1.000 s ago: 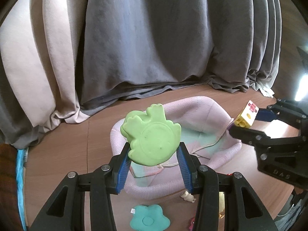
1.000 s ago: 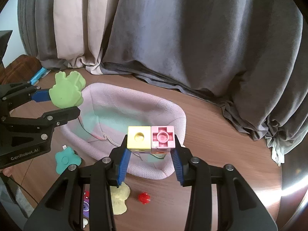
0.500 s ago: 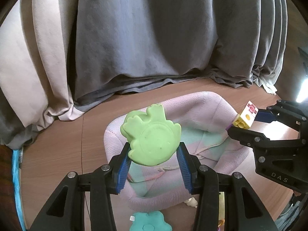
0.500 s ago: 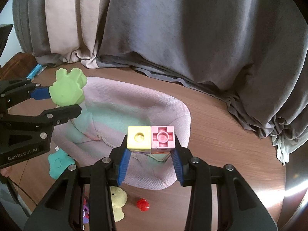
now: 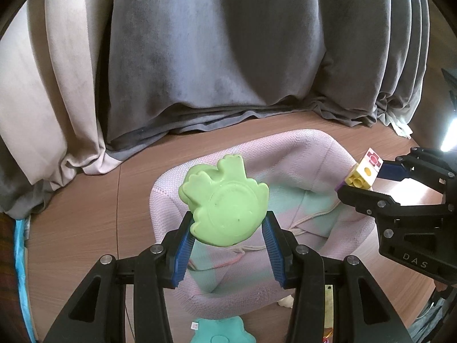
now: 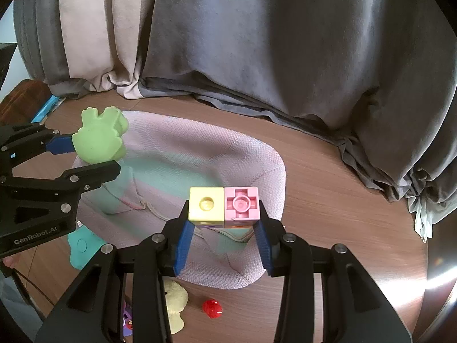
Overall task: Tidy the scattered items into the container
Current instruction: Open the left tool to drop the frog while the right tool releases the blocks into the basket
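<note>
Green frog mould [image 5: 225, 204] pinched in left gripper [image 5: 227, 238], joined blocks [image 6: 224, 207] clamped by right gripper [image 6: 224, 238], both over pink basket [image 6: 265, 154].

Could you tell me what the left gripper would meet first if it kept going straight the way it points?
Probably the soft pink-and-mint knitted basket: the left gripper, gripping a light green frog-shaped toy, points into its hollow, though depth is uncertain.

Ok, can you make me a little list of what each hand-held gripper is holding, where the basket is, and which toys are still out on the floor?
left hand-held gripper: shut on green frog toy
right hand-held gripper: shut on yellow and pink blocks
container: pink knitted basket, below both toys
still on floor: teal flower toy, pale yellow toy, red toy
floor: brown wood
</note>
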A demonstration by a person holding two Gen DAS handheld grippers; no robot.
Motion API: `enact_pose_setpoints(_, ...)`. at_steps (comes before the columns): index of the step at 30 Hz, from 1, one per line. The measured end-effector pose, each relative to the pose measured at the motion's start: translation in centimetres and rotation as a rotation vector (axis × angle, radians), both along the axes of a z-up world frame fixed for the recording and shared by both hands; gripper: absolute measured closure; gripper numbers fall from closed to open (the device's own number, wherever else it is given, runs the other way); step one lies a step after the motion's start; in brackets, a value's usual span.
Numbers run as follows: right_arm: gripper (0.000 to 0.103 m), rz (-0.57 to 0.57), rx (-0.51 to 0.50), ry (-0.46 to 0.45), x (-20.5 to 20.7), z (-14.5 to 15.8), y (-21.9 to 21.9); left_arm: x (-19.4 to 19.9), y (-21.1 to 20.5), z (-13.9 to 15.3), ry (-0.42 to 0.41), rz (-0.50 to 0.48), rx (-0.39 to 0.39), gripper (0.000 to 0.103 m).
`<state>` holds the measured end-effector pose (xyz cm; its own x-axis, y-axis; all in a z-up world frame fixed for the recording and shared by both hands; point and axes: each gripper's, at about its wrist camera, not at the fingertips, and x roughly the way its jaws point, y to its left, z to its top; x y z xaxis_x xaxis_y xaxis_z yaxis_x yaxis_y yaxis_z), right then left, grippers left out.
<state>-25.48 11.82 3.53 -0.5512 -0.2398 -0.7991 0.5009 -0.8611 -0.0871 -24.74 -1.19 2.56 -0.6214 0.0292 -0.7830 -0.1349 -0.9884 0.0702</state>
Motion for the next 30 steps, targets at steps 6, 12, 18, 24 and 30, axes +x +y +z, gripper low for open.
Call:
enact_pose_setpoints(6, 0.066, 0.003, -0.003, -0.001, 0.05, 0.13, 0.07, 0.04, 0.06, -0.03, -0.001, 0.002, -0.004, 0.06)
enact_pose_setpoints(12, 0.066, 0.004, 0.001, 0.006, 0.32, 0.27, 0.13, 0.34, 0.05, 0.19, 0.008, 0.001, 0.003, 0.053)
enact_pose_setpoints(18, 0.043, 0.005, 0.001, 0.017, 0.45, 0.57, 0.37, 0.61, -0.03, 0.88, 0.035, 0.019, -0.015, 0.027)
enact_pose_setpoints(24, 0.033, 0.004, 0.001, 0.021, 0.48, 0.72, 0.56, 0.58, 0.09, 0.72, 0.024, 0.025, -0.043, 0.027)
enact_pose_setpoints(30, 0.033, 0.003, -0.002, 0.019, 0.47, 0.75, 0.64, 0.85, 0.17, 0.52, 0.019, 0.031, -0.051, 0.027)
